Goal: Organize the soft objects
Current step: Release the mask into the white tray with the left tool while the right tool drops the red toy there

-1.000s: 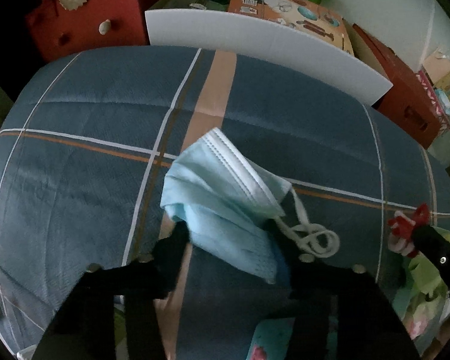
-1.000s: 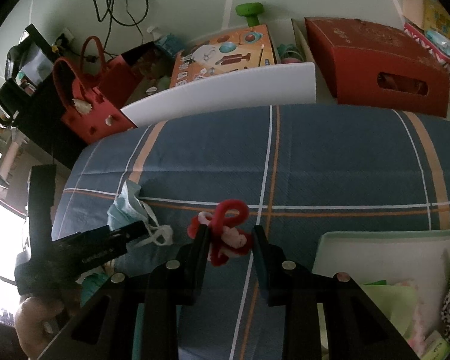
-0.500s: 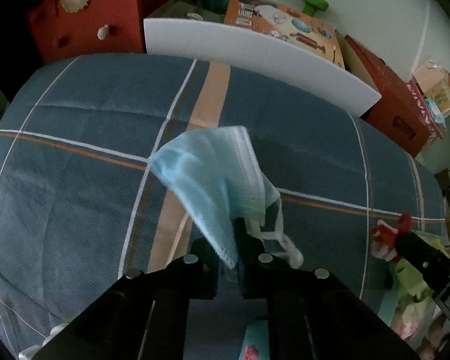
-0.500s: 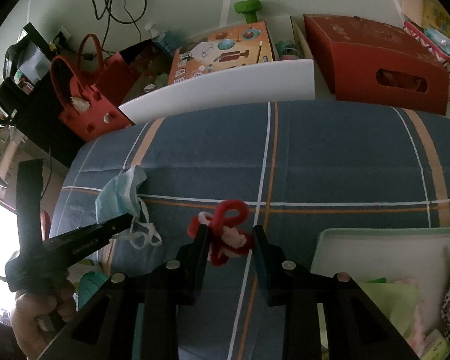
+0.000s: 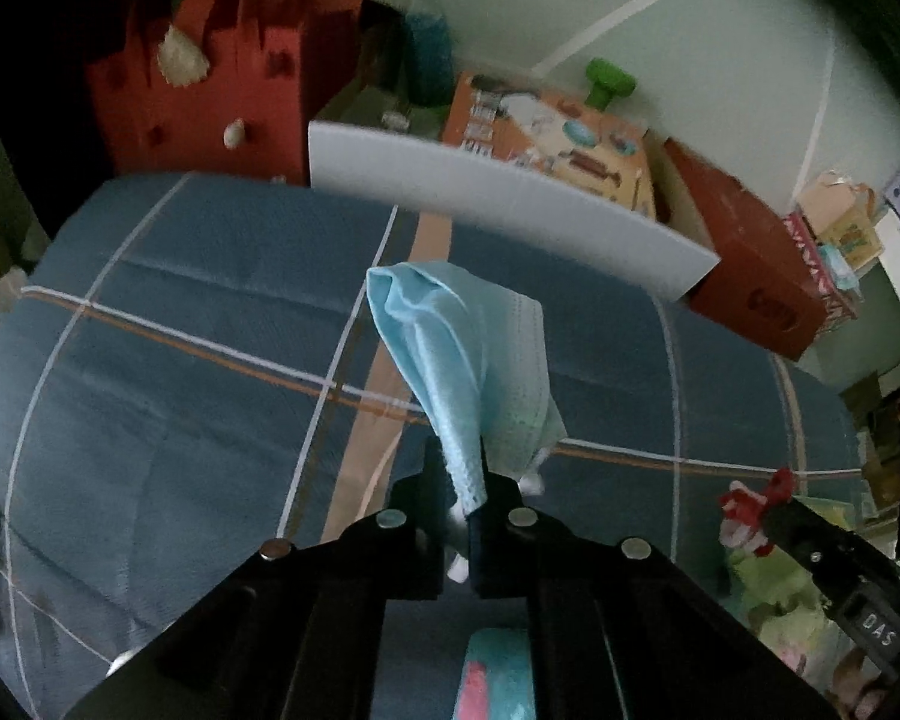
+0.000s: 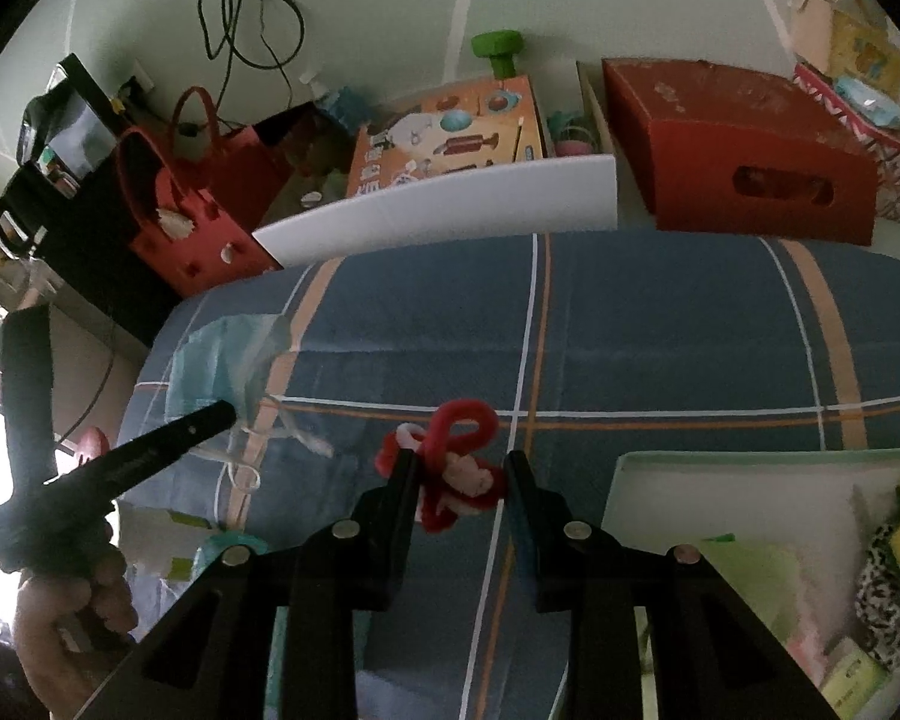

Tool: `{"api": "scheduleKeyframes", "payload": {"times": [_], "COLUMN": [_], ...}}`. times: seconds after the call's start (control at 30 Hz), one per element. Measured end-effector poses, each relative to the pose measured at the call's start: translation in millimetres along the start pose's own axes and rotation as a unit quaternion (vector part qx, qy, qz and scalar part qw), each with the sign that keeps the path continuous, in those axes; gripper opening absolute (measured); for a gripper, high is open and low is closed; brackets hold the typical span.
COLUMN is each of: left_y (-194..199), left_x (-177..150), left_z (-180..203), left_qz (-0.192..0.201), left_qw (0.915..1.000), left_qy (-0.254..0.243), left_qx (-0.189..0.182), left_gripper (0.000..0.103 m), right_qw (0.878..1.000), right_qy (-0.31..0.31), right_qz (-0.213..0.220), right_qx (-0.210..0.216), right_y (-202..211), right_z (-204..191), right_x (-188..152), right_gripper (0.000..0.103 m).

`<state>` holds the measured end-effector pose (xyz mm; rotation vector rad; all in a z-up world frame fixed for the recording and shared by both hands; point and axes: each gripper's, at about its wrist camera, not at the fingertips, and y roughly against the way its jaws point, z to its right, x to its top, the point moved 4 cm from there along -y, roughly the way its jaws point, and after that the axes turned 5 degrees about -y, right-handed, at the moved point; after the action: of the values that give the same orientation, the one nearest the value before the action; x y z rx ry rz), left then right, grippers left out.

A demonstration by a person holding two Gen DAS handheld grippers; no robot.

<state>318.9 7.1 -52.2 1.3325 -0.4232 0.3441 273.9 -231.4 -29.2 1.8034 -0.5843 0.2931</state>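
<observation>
Left wrist: fingers (image 5: 432, 480) pinched tight on face mask (image 5: 468, 360). Right fingers (image 6: 405, 468) clamp pipe-cleaner bundle (image 6: 456, 468).

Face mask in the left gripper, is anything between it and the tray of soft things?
Yes. The right gripper, holding a red and white pipe cleaner twist, sits between the face mask and the tray.

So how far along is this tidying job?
Some soft things already lie in the tray at the right. In hand: the left gripper pinches a blue face mask, lifted off the checked cloth; the right gripper holds a red and white fuzzy twist. Both are yet to be put away.
</observation>
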Motion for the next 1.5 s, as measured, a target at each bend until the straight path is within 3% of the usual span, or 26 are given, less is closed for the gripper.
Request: {"api": "scheduleKeyframes", "payload": {"times": [0.3,0.67,1.07,1.27,1.5], "left_y": [57,113,108,110,92], "left_x": [5,-34,-88,-98,-123], "left_z": [20,53,77,115,167], "left_qz": [0.044,0.068,0.044,0.058,0.026], "left_qw": [0.9982,0.9939,0.9928,0.9864,0.9739], "left_qy": [-0.04,-0.084,-0.109,-0.15,-0.211], "left_qx": [-0.004,-0.02,-0.024,-0.033,-0.08], "left_gripper": [0.005,0.005,0.005,0.005,0.005], "right_qw": [1.0,0.999,0.998,0.993,0.984], "right_qy": [0.003,-0.005,-0.03,-0.064,-0.116], "right_qz": [0.024,0.045,0.044,0.045,0.053], "right_qx": [-0.004,-0.01,-0.025,-0.091,-0.124], "right_y": [41,79,96,99,111], "right_z": [-8,-8,18,62,112], "right_x": [-9,-43,-88,-92,-93], "right_gripper": [0.031,0.031,0.031,0.031,0.031]}}
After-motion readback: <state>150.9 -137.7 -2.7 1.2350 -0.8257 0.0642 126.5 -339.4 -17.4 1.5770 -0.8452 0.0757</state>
